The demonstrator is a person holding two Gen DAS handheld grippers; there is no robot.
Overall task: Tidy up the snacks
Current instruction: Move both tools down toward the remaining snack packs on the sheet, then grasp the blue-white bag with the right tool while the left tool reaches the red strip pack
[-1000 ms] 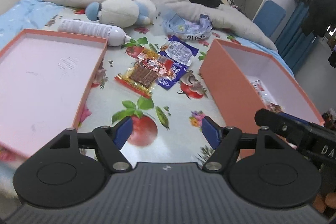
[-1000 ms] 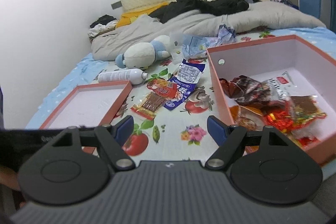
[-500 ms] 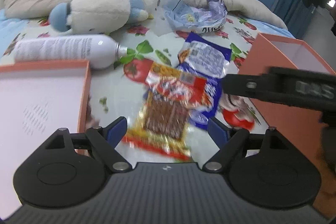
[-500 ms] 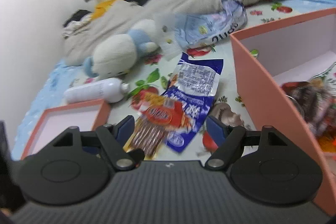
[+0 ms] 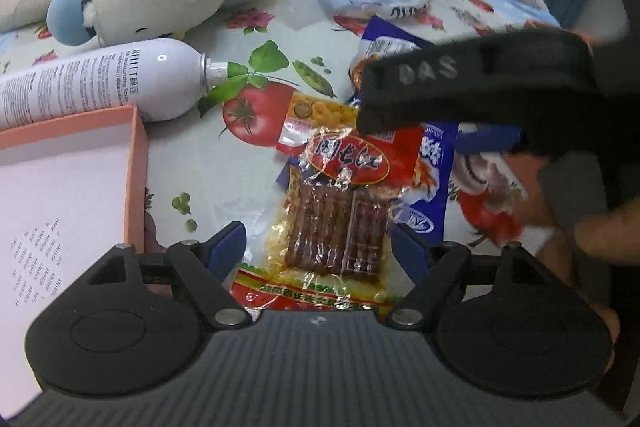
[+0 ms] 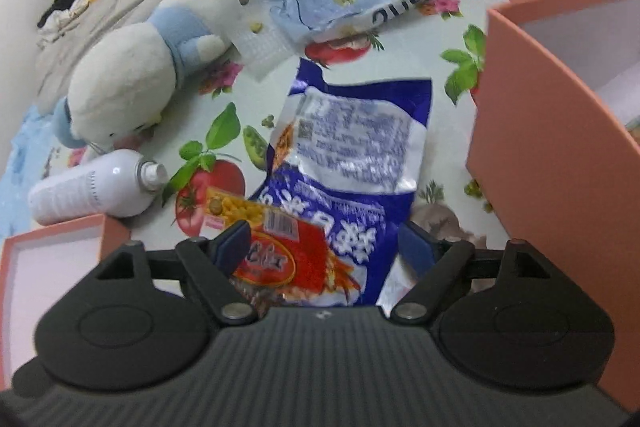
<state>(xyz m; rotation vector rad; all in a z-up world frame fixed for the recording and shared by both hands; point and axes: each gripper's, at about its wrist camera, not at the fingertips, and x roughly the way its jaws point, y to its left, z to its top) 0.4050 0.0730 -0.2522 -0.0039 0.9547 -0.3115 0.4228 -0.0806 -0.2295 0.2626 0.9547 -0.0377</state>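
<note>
Both tongs gape, gripping nothing, each having just shifted its opening. The left gripper straddles the clear, crinkly packet of brown meat sticks, low centre; the right gripper hovers over the overlapping glossy blue foil snack bag. Pinching one pack may drag its neighbour, and the tongs could collide.

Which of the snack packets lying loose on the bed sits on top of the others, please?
The clear-fronted packet of brown sticks with the red oval label. It overlaps the red packet and the blue packet beneath it, and lies between the open left gripper's fingers.
</note>
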